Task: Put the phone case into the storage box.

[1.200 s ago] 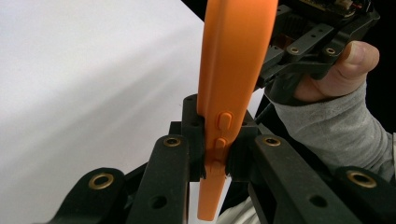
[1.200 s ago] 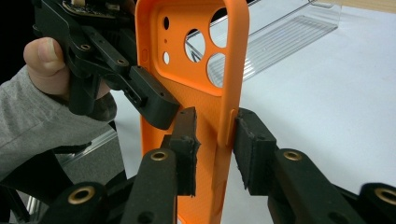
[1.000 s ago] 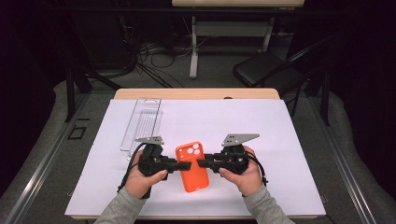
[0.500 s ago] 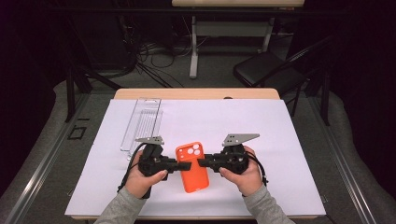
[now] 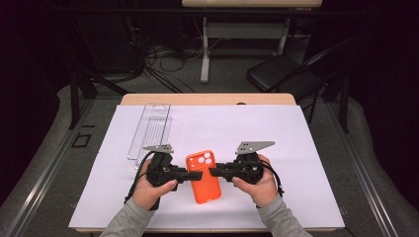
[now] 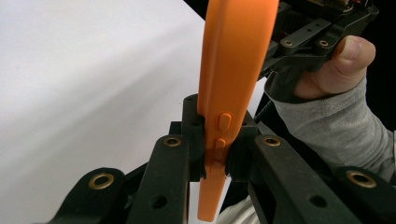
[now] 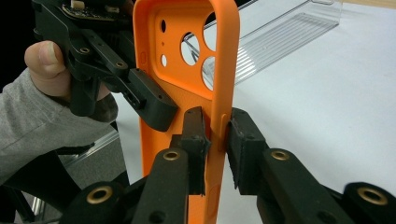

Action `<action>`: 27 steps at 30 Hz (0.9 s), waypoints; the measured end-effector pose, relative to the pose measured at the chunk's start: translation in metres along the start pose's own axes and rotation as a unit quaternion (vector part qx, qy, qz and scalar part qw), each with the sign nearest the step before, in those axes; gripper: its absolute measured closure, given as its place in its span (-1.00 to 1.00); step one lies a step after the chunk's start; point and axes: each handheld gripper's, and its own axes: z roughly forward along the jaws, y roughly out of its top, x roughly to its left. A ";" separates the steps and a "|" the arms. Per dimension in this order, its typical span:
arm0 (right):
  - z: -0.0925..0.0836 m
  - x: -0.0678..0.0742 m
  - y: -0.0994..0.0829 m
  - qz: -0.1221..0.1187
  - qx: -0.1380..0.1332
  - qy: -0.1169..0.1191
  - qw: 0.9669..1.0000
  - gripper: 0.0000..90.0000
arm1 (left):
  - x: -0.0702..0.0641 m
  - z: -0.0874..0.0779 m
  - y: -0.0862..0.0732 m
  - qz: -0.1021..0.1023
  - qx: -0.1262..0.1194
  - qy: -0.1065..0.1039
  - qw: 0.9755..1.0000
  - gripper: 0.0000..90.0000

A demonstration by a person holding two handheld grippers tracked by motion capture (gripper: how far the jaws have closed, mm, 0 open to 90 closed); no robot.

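Note:
An orange phone case (image 5: 203, 177) with camera cut-outs is held between both grippers over the white sheet (image 5: 276, 143). My left gripper (image 5: 196, 175) is shut on its left edge. In the left gripper view the jaws pinch the case (image 6: 236, 60) at its side buttons, my left gripper (image 6: 215, 154) closed tight. My right gripper (image 5: 213, 172) is shut on the opposite edge. In the right gripper view the case (image 7: 184, 93) stands upright between that gripper's (image 7: 215, 135) pads, and the left gripper (image 7: 149, 105) clamps the far side.
A clear plastic tray (image 5: 150, 129) lies on the sheet at the back left, also seen behind the case as the tray (image 7: 280, 32). A black chair (image 5: 281, 74) and cables sit on the floor beyond the table's far edge.

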 end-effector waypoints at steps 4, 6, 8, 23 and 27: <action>0.000 0.000 0.000 0.000 -0.001 0.002 1.000 0.74 | 0.000 -0.001 0.000 0.001 0.000 0.000 1.000 0.80; 0.000 0.000 0.000 0.001 -0.002 0.004 1.000 0.76 | 0.001 -0.001 0.000 0.002 -0.002 -0.001 1.000 0.80; -0.001 -0.001 0.000 0.001 -0.003 0.007 1.000 0.78 | 0.001 -0.002 0.000 0.001 -0.003 -0.001 1.000 0.80; -0.001 -0.001 0.000 0.002 -0.007 0.012 1.000 0.81 | 0.001 -0.002 0.000 0.001 -0.003 -0.001 1.000 0.80; -0.001 0.000 0.000 0.002 -0.010 0.012 1.000 0.81 | 0.002 -0.002 0.000 0.001 -0.004 -0.001 1.000 0.80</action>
